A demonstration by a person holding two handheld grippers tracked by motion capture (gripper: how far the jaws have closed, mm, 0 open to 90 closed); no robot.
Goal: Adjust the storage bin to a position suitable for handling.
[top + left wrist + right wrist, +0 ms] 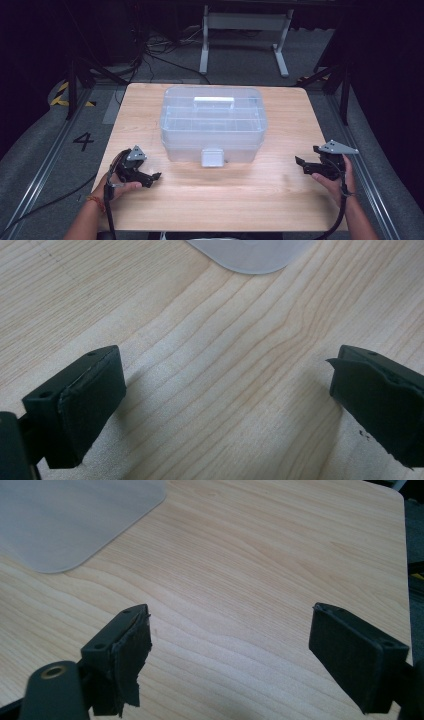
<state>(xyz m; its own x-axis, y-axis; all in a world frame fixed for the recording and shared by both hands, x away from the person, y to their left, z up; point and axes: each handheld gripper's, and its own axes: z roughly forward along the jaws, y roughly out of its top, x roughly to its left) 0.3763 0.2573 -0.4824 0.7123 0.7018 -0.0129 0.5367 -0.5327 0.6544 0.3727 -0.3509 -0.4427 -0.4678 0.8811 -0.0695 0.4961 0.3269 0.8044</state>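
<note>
The left gripper (156,176) is held low over the wooden table (225,200), near its front left part, by the person's left hand (114,189). Its jaws stand wide apart with nothing between them; in the left gripper view, bare wood grain lies between the two black pads (90,405). The right gripper (301,163) is held by the right hand (336,184) over the front right part of the table, jaws likewise wide with nothing between them. The right gripper view confirms this, and the padding on one of its fingers (127,662) looks torn at the edge.

The clear plastic storage box (212,122) stands on the table ahead of both grippers and between them, well apart from each. It lies ahead and to the right of the left gripper, and ahead and to the left of the right gripper. Its lid is on, with a white handle (214,101) lying flat on top and a white latch (212,157) at the middle of the near wall, facing the person. A rounded corner of the box (250,255) sits at the top edge of the left gripper view, beyond the jaws. Another corner (70,525) sits at the upper left of the right gripper view. Neither gripper touches the box.
</note>
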